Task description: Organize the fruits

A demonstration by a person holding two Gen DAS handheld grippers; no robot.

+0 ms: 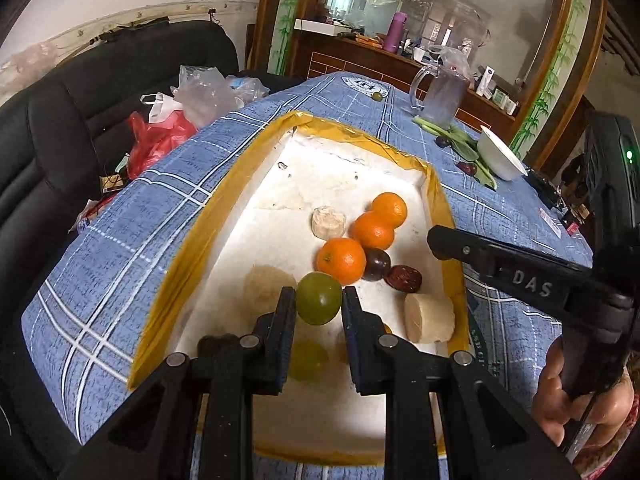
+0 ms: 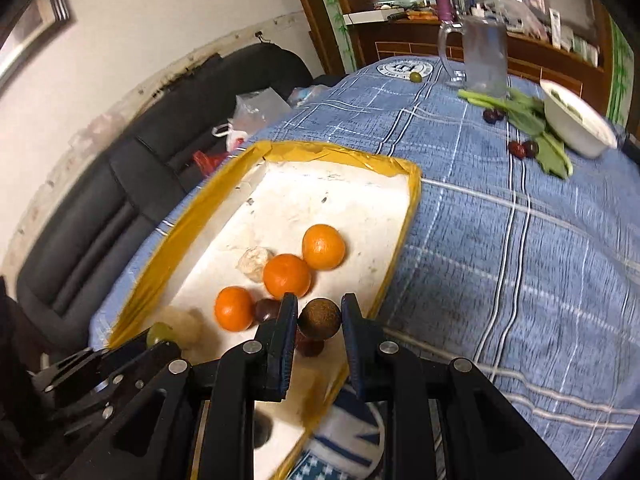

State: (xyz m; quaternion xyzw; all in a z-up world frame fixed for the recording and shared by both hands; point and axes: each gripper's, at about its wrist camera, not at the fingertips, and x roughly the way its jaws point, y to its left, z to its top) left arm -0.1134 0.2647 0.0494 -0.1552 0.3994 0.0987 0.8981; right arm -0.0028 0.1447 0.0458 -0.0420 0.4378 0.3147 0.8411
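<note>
Fingers of the left gripper (image 1: pixel 319 300) are clamped on a small green fruit (image 1: pixel 319 298), smooth, glossy and round, held above the near end of the white foam tray (image 1: pixel 256 184) — so the drop lies straight below and just short of the fruit already gathered there. Fingers of the right gripper (image 2: pixel 319 320) pinch a brown, dull, rough-skinned ball of a fruit (image 2: pixel 319 319) over the tray's near right rim, where the yellow tape (image 2: pixel 328 152) edging runs; it hangs close to the border, so a release here would probably need a nudge inward toward the tray's middle. Neither fruit has a long axis to mind; both would roll. Just beyond the fingers lie a dark purple plum (image 1: pixel 376 264) and a wrinkled red date (image 1: pixel 404 278), with a pale cut cylinder (image 1: pixel 429 318) against the right wall. Past those, three matte, dimpled oranges (image 1: pixel 378 230) run in a touching diagonal line, a pale crumbly lump (image 1: pixel 329 222) beside them. Far half of the tray is bare, stained foam. On the blue checked cloth of the worktop (image 2: pixel 500 240) toward the far right corner wait loose dark fruits (image 2: pixel 522 148) among leafy greens (image 2: pixel 532 120), beside a white bowl (image 2: pixel 576 120) and a clear jug (image 2: pixel 482 56); one green fruit (image 2: pixel 416 77) sits alone at the far edge.
</note>
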